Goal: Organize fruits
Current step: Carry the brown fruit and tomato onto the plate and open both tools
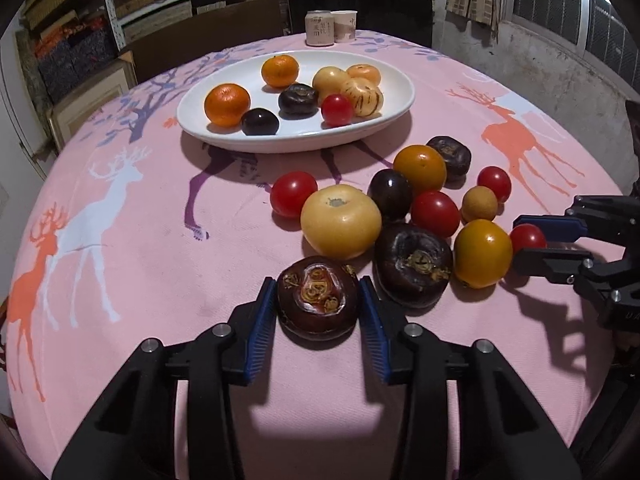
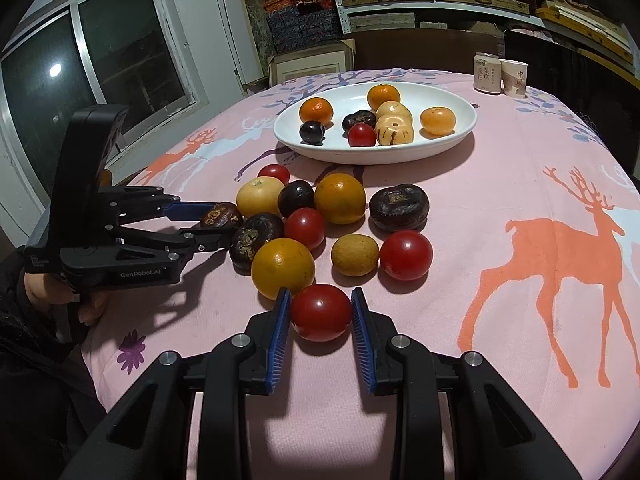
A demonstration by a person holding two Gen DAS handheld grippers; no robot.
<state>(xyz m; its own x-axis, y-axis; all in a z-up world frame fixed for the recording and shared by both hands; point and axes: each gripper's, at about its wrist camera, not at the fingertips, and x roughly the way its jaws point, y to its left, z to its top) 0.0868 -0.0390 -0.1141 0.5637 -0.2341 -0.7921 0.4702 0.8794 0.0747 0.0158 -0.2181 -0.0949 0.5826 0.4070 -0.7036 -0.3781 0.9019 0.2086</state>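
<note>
Left wrist view: the left tongs [image 1: 318, 300] were closed on a dark brown fruit [image 1: 317, 298], both blue pads touching its sides, the fruit resting on the pink surface [image 1: 160, 248]. The loose fruit pile [image 1: 404, 208] lay toward 1 o'clock; the white plate [image 1: 296, 100] of fruit stood at 12 o'clock.

Right wrist view: the right tongs [image 2: 321, 312] gripped a red tomato [image 2: 321, 312] on the surface, pads against both sides. The pile sat at 12 o'clock, the plate beyond it.

Loose fruits [image 1: 416, 208] lie clustered beside a fruit-filled white plate [image 1: 224, 136].
</note>
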